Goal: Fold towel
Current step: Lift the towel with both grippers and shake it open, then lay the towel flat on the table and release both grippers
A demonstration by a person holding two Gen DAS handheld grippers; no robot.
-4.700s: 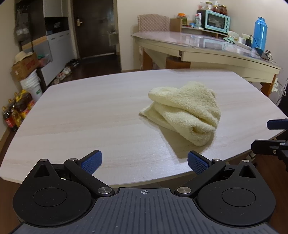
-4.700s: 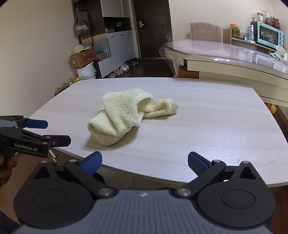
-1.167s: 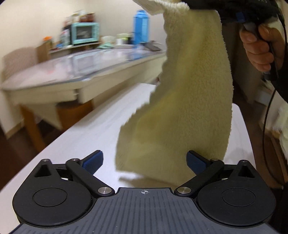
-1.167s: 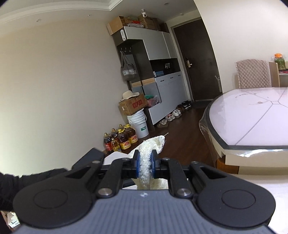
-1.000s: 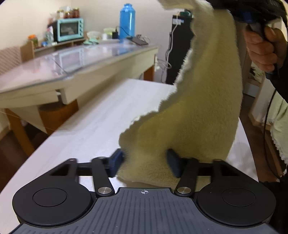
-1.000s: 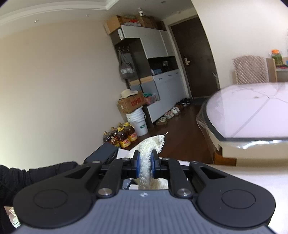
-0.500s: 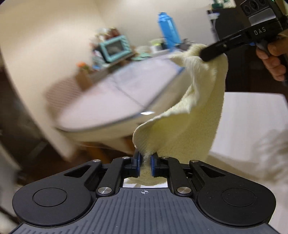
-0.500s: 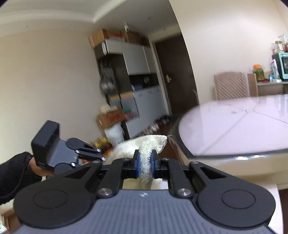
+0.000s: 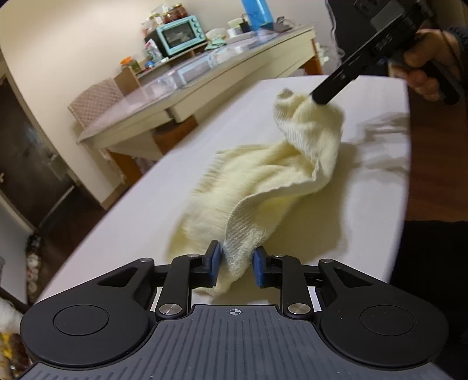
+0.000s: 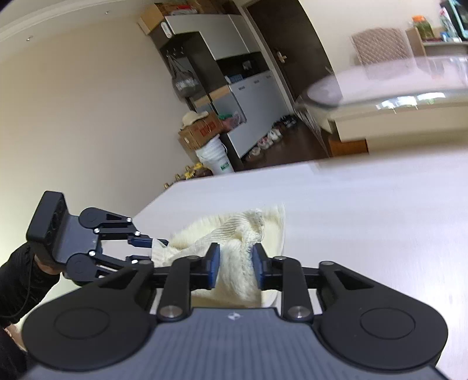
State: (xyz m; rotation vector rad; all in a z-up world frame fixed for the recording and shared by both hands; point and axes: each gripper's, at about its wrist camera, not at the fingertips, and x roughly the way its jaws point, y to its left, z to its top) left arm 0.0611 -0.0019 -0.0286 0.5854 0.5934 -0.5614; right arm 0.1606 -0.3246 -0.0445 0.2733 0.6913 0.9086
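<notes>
Ribbed cream terry towel (image 9: pixel 272 187) lies rumpled on pale woodgrain table (image 9: pixel 181 181).

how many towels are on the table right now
1. The cream towel lies partly spread on the white table, one end between the opening jaws of the left gripper, the other end at the right gripper, whose jaws are opening too. No other towel shows.

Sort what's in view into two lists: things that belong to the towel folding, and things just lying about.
Belongs to the job:
- towel
- left gripper, jaws opening, towel corner between them
- right gripper, jaws opening, towel between them
- white table under the towel

Just lying about:
- teal toaster oven
- blue bottle
- cardboard box
- white bucket
</notes>
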